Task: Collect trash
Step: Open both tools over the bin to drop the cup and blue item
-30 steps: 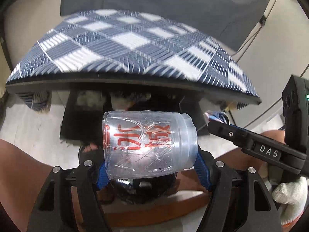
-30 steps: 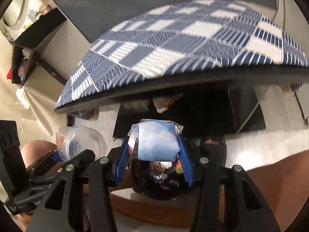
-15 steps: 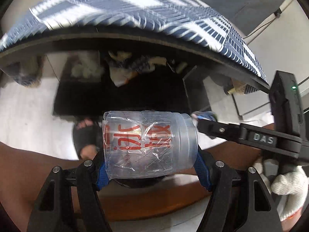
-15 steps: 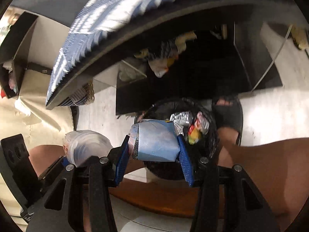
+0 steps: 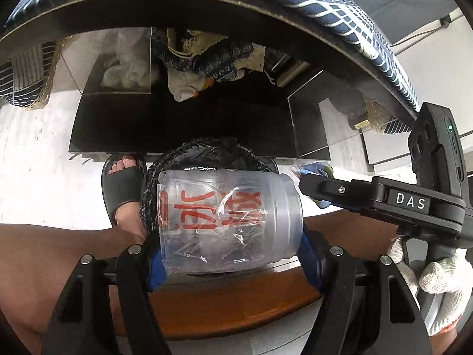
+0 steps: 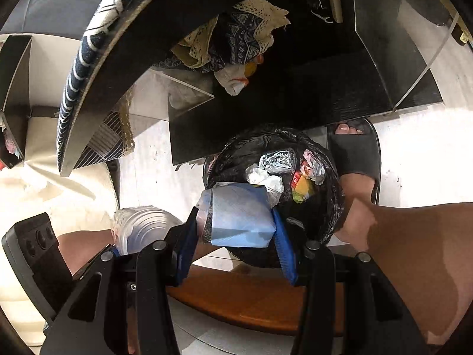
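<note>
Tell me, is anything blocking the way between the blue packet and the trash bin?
Nothing visible does. The right hand-held gripper holds the blue packet right above the black-lined trash bin, whose open top shows only crumpled wrappers already inside. The table edge sits nearer than the bin, not between them.
</note>
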Motion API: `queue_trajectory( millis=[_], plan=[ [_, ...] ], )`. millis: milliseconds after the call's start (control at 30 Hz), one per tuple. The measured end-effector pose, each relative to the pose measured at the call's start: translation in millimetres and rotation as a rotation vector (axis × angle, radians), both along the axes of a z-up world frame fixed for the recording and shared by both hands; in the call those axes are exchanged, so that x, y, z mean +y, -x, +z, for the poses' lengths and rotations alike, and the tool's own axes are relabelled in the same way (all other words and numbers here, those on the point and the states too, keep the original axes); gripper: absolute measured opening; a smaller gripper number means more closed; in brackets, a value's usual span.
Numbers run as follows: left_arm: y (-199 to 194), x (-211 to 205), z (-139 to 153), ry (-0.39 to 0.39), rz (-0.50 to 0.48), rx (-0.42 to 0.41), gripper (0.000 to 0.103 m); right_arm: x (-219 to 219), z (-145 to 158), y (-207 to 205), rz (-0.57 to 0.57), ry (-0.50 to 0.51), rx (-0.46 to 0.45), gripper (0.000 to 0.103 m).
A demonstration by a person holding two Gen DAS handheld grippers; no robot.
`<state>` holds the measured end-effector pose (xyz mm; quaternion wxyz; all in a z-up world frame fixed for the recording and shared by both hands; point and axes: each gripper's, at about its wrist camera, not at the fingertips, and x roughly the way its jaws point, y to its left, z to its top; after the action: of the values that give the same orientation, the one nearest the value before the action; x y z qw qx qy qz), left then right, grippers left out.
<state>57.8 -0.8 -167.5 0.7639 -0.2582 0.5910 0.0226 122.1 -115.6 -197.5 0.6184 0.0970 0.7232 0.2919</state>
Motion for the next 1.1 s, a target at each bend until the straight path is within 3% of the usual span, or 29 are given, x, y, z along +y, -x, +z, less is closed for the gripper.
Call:
queue_trajectory(
  millis=[33, 100, 533, 667, 767, 900, 933, 1100],
  plan=[
    [-1, 0, -2, 0.007, 0.004, 0.009, 0.07, 0, -2, 0, 0.001, 0.003, 0.012, 0.055],
    [-3, 0, -5, 0.016, 0.013, 0.017, 0.084, -4, -5, -1, -0.024, 0.009, 0.025, 0.069],
    [-2, 4, -10, 0.0, 0.046, 0.047, 0.086, -10, -3, -5, -0.054, 0.0, 0.033, 0.073],
    [-2, 4, -9, -0.014, 0.038, 0.047, 0.086, -11, -1, -5, -0.06, -0.008, 0.024, 0.079],
    [-2, 3, -7, -0.036, 0.037, 0.043, 0.096, -11, 4, -5, -0.064, -0.016, 0.003, 0.083],
    [0, -1, -4, -0.039, 0.019, 0.024, 0.096, -13, 9, -6, -0.075, -0.027, -0.033, 0.09],
    [0, -2, -2, -0.044, 0.011, 0.011, 0.096, -14, 11, -6, -0.078, -0.036, -0.043, 0.098],
    [3, -11, 11, -0.086, -0.035, -0.045, 0.096, -17, 26, -6, -0.071, -0.068, -0.12, 0.098]
  ],
)
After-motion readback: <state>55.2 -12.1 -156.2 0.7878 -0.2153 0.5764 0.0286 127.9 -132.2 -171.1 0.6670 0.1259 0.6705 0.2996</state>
